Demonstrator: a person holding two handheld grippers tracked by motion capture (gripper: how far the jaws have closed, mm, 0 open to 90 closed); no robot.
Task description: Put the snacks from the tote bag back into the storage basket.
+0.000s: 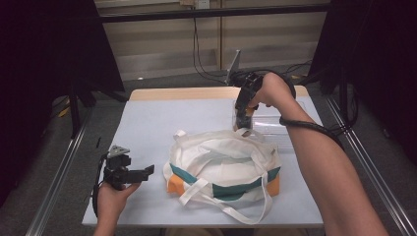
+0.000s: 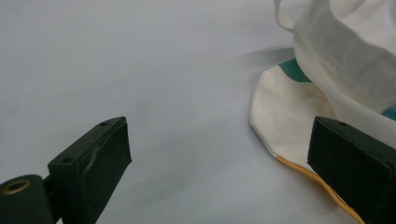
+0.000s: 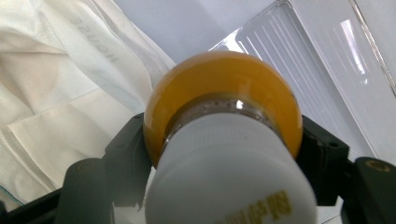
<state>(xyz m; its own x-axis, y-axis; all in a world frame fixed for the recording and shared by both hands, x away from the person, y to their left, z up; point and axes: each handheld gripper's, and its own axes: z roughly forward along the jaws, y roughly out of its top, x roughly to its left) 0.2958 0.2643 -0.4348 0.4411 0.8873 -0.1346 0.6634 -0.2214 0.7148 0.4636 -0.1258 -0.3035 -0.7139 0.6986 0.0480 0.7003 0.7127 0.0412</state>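
Note:
A white cloth bag (image 1: 221,164) with a green band and an orange base lies crumpled in the middle of the pale mat, its handles spread loose. Over its far rim my right gripper (image 1: 242,120) points down, shut on a small bottle (image 1: 244,130). In the right gripper view the bottle (image 3: 219,79) has an orange-yellow body and a white cap, with a black jaw pressed on each side of it, above the bag's (image 3: 60,93) white cloth. My left gripper (image 1: 145,171) rests low at the mat's left, open and empty (image 2: 219,158), facing the bag's (image 2: 327,60) edge.
A clear ribbed plastic tray (image 1: 278,125) lies on the mat behind and right of the bag, under my right forearm; it shows as ribbed plastic (image 3: 317,60) in the right gripper view. The mat (image 1: 147,123) covers a wooden table. Metal rails run along both sides.

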